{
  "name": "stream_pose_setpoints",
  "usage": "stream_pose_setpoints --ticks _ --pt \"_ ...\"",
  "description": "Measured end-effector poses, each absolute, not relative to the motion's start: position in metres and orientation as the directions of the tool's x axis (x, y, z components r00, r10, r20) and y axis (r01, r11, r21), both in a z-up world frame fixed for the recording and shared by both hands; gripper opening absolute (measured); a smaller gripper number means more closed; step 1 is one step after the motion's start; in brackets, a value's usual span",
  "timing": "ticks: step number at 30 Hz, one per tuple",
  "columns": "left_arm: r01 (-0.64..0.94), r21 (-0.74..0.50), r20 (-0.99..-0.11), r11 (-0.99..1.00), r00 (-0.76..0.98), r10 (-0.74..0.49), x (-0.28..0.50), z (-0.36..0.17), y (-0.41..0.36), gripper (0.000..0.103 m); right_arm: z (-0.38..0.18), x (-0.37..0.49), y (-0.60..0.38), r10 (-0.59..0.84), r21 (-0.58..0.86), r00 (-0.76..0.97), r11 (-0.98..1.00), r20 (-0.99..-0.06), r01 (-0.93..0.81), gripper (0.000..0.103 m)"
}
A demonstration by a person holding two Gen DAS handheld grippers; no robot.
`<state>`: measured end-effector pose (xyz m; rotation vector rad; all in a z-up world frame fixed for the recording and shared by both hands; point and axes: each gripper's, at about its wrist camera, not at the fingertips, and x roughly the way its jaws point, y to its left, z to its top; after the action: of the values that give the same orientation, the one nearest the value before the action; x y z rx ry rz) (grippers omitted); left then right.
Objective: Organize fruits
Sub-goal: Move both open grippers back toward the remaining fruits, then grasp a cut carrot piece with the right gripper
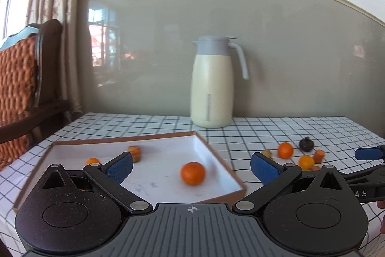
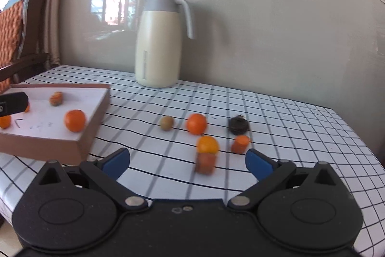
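While both grippers gape, round glossy orange [image 1: 193,173] sits in cardboard tray [image 1: 211,148].

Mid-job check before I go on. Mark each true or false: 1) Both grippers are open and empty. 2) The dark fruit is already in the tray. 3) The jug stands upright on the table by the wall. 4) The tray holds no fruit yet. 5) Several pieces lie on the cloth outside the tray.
1) True: the left gripper and right gripper both stand open with nothing between the fingers.
2) False: the dark fruit lies on the checked cloth, right of the tray.
3) True: the jug is upright.
4) False: an orange and other pieces lie in it.
5) True: among them an orange on the cloth.
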<state>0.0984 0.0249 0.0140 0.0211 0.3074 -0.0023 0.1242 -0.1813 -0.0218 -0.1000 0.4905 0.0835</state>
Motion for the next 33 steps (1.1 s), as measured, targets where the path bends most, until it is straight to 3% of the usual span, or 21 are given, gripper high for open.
stream_pose_setpoints --ticks 6,15,18,22,33 --pt "0.04 0.024 -0.316 0.999 0.948 -0.031 0.105 0.011 0.008 0.103 -0.035 0.142 -0.195 0.015 -0.091 0.876 0.994 -0.482 -0.067 0.097" --pt "0.061 0.024 -0.339 0.998 0.939 -0.049 0.122 0.002 -0.003 0.103 -0.056 0.192 -0.194 -0.041 -0.106 0.82 0.994 -0.572 -0.024 0.092" --pt "0.07 0.022 -0.35 0.997 0.935 -0.057 0.131 -0.003 -0.007 0.103 -0.067 0.207 -0.194 -0.048 -0.123 0.783 0.992 -0.62 -0.037 0.082" --pt "0.09 0.023 -0.354 0.996 0.932 -0.076 0.14 -0.007 -0.016 0.103 -0.067 0.209 -0.21 -0.065 -0.113 0.784 0.994 -0.618 -0.007 0.076" --pt "0.197 0.03 -0.377 0.98 0.91 -0.171 0.157 -0.016 -0.071 0.103 -0.071 0.192 -0.266 -0.087 -0.063 0.782 0.996 -0.617 0.061 0.074"
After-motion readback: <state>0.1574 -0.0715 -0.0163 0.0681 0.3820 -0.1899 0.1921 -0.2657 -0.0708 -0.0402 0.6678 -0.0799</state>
